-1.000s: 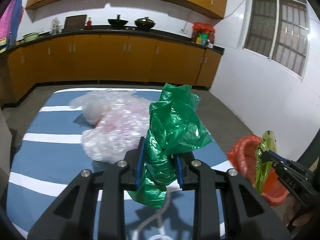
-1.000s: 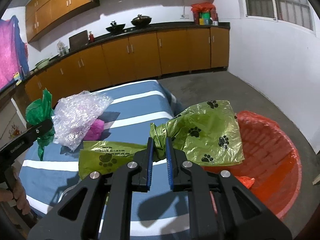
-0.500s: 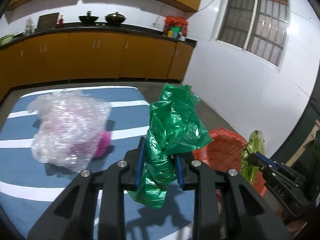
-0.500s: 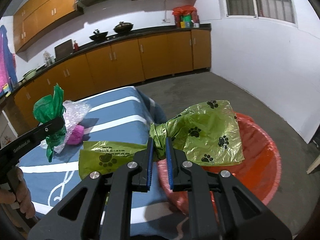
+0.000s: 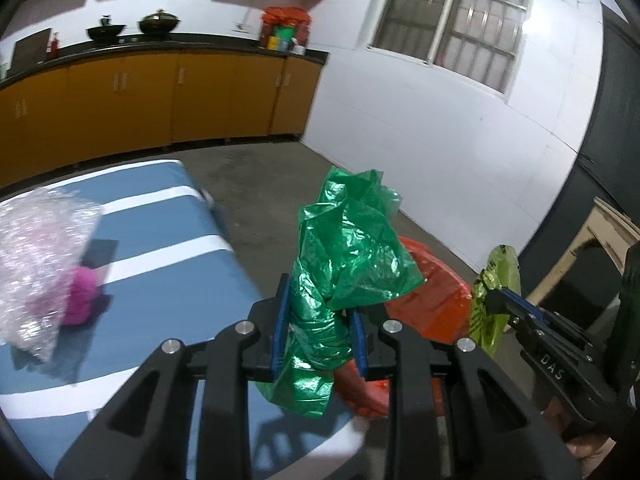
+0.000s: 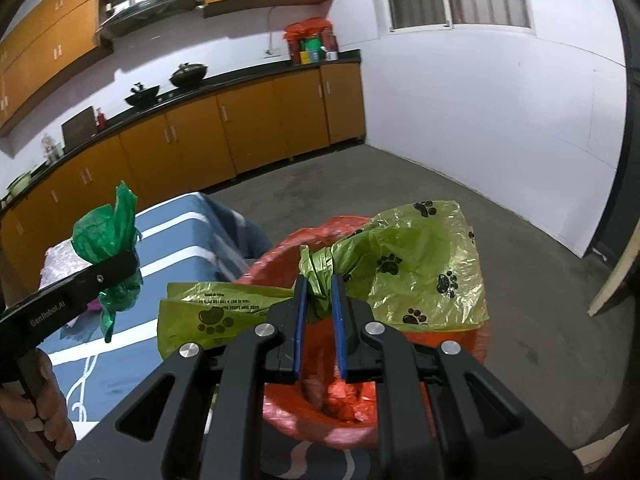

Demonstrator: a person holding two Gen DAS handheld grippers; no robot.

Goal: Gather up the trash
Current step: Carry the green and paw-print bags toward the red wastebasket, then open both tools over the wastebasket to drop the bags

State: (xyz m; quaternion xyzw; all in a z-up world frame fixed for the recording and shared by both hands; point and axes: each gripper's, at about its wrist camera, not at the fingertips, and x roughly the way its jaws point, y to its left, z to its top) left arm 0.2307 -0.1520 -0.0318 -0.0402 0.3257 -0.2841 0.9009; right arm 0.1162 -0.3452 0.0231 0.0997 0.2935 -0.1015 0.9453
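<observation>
Green film bag [image 5: 344,264] sits pinched in your left hand-held gripper [image 5: 318,332], paw-print bag [image 6: 404,264] clamped at its twisted neck in your right hand-held gripper [image 6: 319,312] above the red bin [image 6: 280,408], both light, slippery, probably floaty on release.

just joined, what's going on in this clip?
A person is clearing trash off a blue striped table with handheld tongs. The left tongs are shut on a crumpled dark green plastic bag. The right tongs are shut on a lime green paw-print plastic bag, held above a round bin lined with an orange plastic bag on the floor beside the table. Nothing released yet. A clear bubble-wrap bundle and a pink item are on the table.
</observation>
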